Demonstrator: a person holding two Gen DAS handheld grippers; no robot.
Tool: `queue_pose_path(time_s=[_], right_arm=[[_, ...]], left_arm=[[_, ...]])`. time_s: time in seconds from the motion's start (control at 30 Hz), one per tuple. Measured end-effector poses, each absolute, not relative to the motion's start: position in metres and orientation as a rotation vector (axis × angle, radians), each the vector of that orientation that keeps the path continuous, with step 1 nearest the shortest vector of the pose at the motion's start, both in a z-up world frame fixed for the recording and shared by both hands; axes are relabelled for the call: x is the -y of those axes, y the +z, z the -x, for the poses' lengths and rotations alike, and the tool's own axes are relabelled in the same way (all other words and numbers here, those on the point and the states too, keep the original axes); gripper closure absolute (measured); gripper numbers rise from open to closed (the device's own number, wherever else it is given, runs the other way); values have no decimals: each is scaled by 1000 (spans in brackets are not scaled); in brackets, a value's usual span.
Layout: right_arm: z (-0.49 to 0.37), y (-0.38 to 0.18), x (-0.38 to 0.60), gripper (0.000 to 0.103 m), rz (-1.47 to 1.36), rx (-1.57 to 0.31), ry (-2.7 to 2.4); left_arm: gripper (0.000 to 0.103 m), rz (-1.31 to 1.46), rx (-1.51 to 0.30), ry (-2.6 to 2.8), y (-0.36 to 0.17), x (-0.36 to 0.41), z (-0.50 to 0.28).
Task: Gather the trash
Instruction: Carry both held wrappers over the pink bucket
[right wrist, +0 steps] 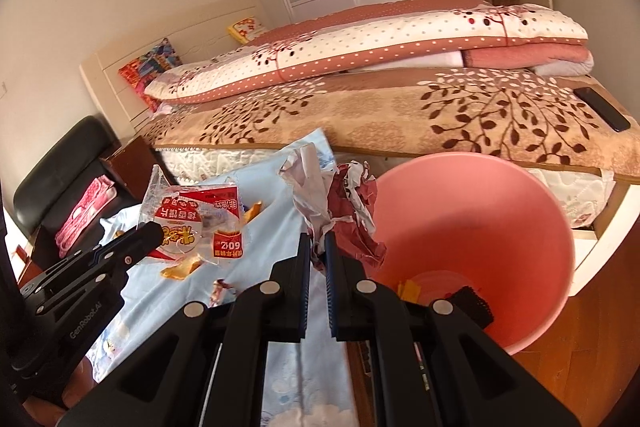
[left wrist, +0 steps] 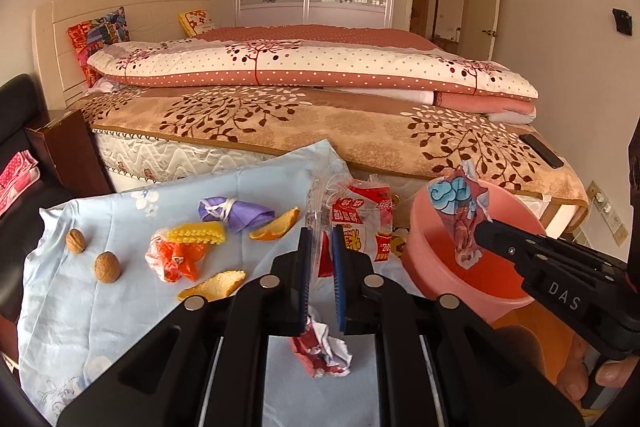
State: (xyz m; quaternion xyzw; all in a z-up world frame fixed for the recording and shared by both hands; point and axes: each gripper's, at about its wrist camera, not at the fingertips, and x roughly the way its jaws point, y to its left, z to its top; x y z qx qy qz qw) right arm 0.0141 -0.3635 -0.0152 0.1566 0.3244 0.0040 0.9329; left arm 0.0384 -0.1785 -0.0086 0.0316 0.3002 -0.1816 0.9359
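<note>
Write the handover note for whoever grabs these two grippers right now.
Left gripper: shut on the clear snack bag with red print, lifted above the blue cloth.
Right gripper: shut on a crumpled red-and-white wrapper, held at the rim of the pink bucket.
Done: a few scraps already lie in the bucket's bottom.
Left: drop both held pieces in, then clear the cloth: purple bag, two orange peels, yellow wrapper, orange-red wrapper, a crumpled red-white wrapper and two walnuts.
</note>
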Motion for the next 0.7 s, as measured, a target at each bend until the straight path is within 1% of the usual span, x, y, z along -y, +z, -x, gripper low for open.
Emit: queue_pose_path(time_s=[0.7], right_arm=[[-2,-38,428,96,-382,-697,-124]], left_arm=[[93,-135,-646,-529,-16,276,-44]])
